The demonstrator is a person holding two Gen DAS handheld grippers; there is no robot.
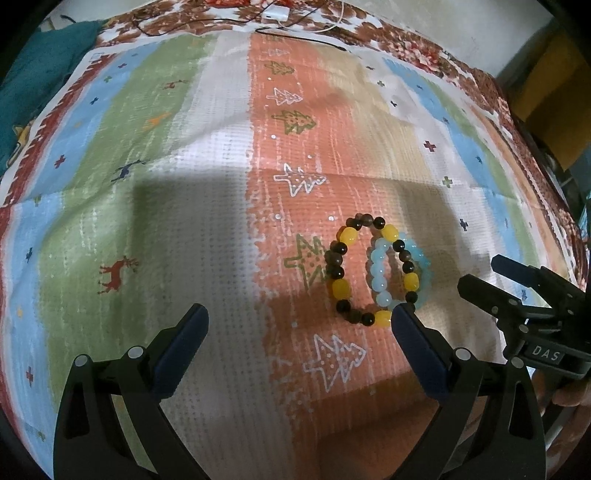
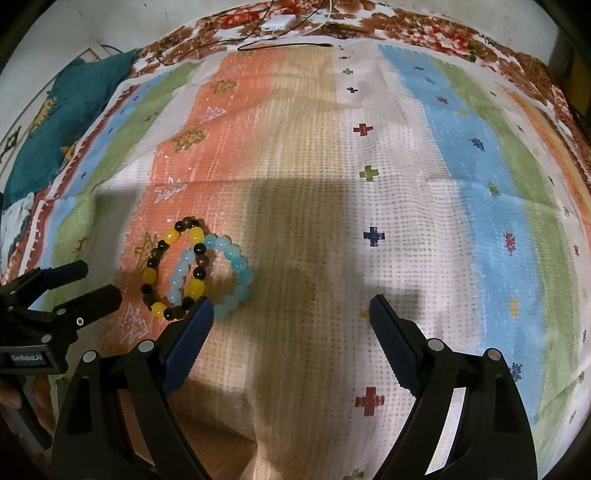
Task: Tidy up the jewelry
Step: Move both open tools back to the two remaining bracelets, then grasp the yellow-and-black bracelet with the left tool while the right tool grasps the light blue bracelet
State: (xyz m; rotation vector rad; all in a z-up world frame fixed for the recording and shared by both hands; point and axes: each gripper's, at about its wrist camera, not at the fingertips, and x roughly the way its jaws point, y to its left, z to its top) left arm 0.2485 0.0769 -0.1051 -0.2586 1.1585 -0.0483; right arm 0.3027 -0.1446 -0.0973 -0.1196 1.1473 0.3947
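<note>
Two bead bracelets lie overlapping on a striped cloth. The yellow and dark brown bracelet (image 1: 338, 271) (image 2: 150, 271) crosses over the pale blue bracelet (image 1: 378, 277) (image 2: 242, 275). My left gripper (image 1: 301, 314) is open and empty; its right fingertip sits just before the bracelets. My right gripper (image 2: 291, 306) is open and empty; its left fingertip sits just before the blue bracelet. Each gripper shows in the other's view: the right gripper (image 1: 487, 275) lies right of the bracelets, the left gripper (image 2: 94, 282) lies left of them.
The striped cloth (image 1: 184, 221) (image 2: 406, 184) with tree, deer and cross patterns covers a floral bedspread (image 2: 424, 33). A white charger with cables (image 1: 275, 14) (image 2: 277, 24) lies at the far edge. A teal pillow (image 2: 62, 122) sits at the far left.
</note>
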